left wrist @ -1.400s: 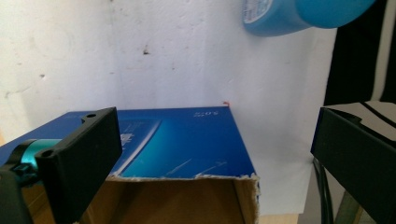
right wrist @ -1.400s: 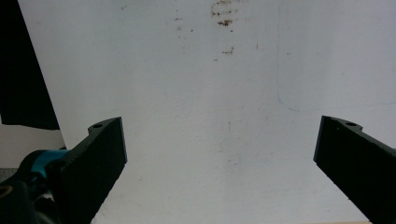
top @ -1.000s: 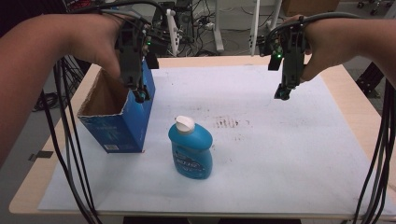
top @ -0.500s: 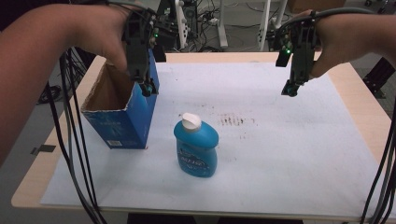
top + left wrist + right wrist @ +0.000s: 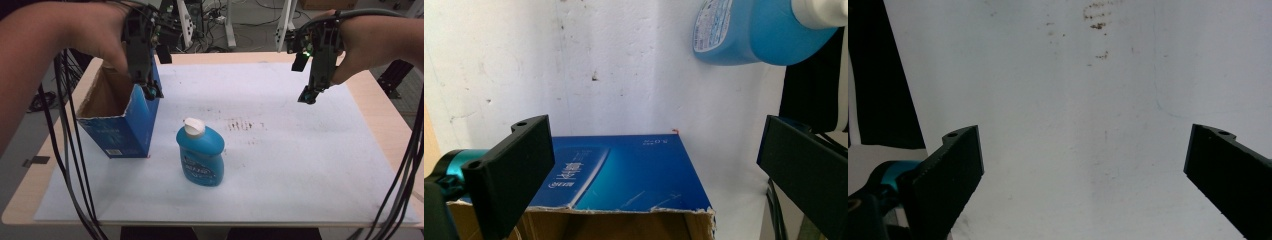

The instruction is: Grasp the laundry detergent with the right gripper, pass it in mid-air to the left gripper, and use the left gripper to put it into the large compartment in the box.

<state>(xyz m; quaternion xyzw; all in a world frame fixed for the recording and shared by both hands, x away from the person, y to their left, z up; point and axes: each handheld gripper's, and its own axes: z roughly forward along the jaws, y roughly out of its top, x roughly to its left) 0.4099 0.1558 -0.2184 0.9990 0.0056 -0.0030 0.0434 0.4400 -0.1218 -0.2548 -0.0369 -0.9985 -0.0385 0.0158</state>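
Blue cardboard box (image 5: 125,122) sits under the left gripper (image 5: 150,92), jaws spread and empty. Right gripper (image 5: 308,96) hovers well right of it, likewise released. Print on the box and blue bottle (image 5: 201,156) is too small to read.

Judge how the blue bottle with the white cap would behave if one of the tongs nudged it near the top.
The blue bottle stands upright on a narrow base, so a high push might tip it. Its smooth plastic and rounded shoulders could let jaws slide. It looks opaque, so how full and heavy it is cannot be told. The left tongs hover open over the blue box.
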